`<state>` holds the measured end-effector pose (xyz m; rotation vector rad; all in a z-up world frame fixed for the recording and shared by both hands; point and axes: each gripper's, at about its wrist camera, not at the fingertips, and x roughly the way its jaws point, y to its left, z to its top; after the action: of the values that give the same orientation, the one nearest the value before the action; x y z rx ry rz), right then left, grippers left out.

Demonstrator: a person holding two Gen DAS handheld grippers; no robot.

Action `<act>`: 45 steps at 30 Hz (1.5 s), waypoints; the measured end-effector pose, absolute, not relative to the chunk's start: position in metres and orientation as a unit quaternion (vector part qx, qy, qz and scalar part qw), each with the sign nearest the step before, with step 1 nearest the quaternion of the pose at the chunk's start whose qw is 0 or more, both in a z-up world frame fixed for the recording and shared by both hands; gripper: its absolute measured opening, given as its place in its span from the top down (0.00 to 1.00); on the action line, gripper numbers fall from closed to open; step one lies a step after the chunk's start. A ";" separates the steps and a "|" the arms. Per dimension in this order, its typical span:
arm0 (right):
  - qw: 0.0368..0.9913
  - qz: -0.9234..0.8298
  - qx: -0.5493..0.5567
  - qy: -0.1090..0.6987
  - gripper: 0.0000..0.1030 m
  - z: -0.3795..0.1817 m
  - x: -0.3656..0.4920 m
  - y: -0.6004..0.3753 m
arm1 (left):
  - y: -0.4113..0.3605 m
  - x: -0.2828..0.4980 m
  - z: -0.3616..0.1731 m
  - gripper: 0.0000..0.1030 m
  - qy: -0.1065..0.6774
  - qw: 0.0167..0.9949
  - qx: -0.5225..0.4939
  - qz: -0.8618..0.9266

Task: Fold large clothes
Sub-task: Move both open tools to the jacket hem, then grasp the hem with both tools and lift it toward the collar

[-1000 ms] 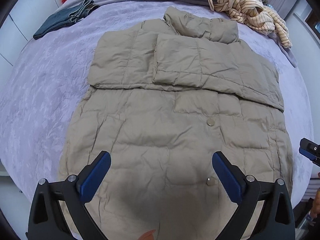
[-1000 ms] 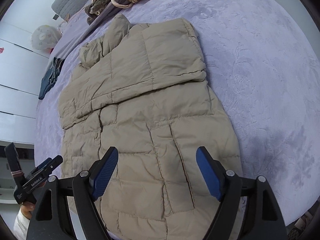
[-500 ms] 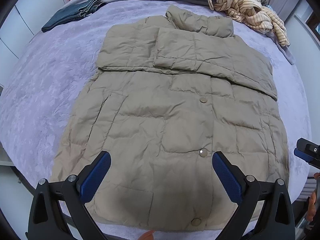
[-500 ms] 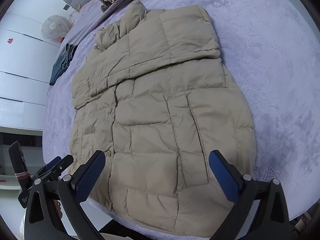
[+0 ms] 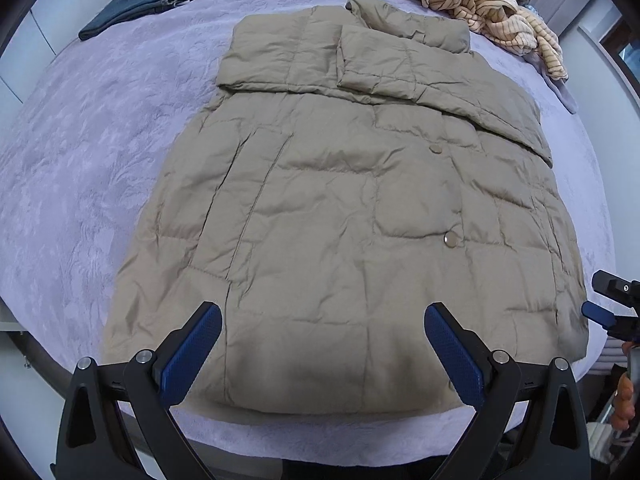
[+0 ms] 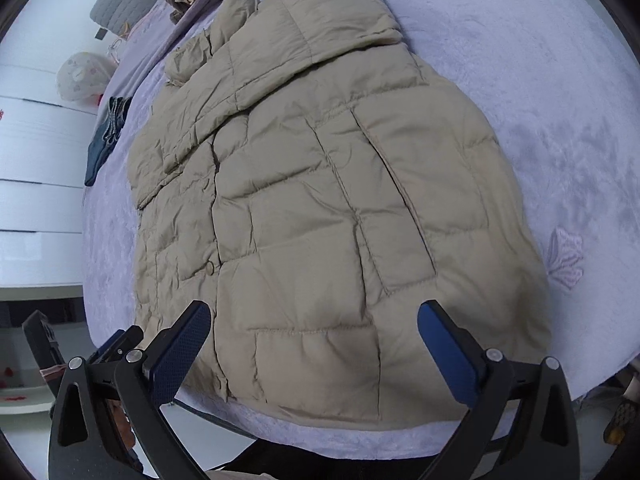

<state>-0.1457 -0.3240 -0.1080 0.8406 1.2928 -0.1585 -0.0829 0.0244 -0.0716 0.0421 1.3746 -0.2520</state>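
Khaki puffer jacket (image 5: 352, 216) — quilted, snap-fronted, both sleeves already folded across the chest — lies flat on the lavender bed (image 5: 80, 152), hem at the near edge, collar toward the far edge; its long axis runs straight away from both tools. Left tool (image 5: 322, 354) and right tool (image 6: 314, 350) hover just above the hem, jaws wide, holding nothing. Each stands about equally near. Likely next step: lifting the hem toward the collar.

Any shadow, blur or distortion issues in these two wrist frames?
Left wrist: soft shadow on the jacket hem near the left gripper; strong fisheye bend on the bed. Right wrist: similar shadow by the right gripper, sharp, even light, no glare.
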 end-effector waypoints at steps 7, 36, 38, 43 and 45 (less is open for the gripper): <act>0.695 -0.100 0.463 0.540 0.00 -0.113 -0.200 -0.320 | 0.080 -0.102 -0.079 0.01 0.642 0.753 -0.022 -0.141; 0.590 -0.136 0.685 0.405 0.33 -0.180 -0.256 -0.327 | 0.142 -0.085 -0.134 0.83 0.660 0.695 -0.230 -0.167; 0.585 -0.141 0.687 0.408 0.63 -0.183 -0.260 -0.327 | 0.145 -0.086 -0.129 0.88 0.647 0.706 -0.232 -0.171; 0.604 -0.159 0.656 0.424 0.92 -0.173 -0.256 -0.327 | 0.144 -0.083 -0.111 0.88 0.625 0.726 -0.218 -0.186; 0.628 -0.158 0.626 0.435 0.93 -0.161 -0.248 -0.327 | 0.142 -0.079 -0.100 0.88 0.614 0.736 -0.210 -0.193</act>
<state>-0.2484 -0.3272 -0.1608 1.4357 0.9963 -0.3611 -0.0792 0.1419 -0.1002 -0.4615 1.3496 -0.4248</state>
